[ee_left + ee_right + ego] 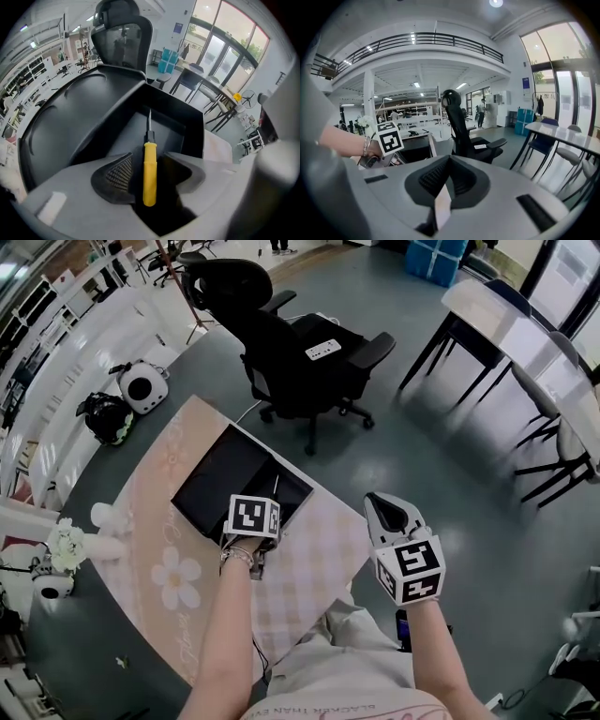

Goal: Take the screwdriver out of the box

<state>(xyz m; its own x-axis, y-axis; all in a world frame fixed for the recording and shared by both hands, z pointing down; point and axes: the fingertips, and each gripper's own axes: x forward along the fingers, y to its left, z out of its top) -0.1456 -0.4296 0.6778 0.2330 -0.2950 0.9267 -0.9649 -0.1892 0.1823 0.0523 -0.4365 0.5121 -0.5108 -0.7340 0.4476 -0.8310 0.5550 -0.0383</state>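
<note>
Person at a table spread with a pink checked cloth (314,563), holding a grey two-jaw gripper in each hand; the left gripper (150,158) points steeply down into an open black rectangular box (173,108), its jaws apart on either side of a slim yellow-handled screwdriver (149,180) with a thin metal shaft; as far as I can see, the pads flank the handle without yet pressing it; the screwdriver lies flat on the box floor, shaft pointing toward the far wall. To grip well, I judge the jaws should sit centred on the yellow handle, close squarely across its middle, then lift straight up so the tip clears the far wall; a hold near the butt end could let the shaft droop and snag. The box appears to hold nothing else; a broad black panel (70,117) beside the cavity is probably its opened lid; the right gripper (449,161) hangs beside the table, over the floor, jaws closed together and carrying nothing.
</note>
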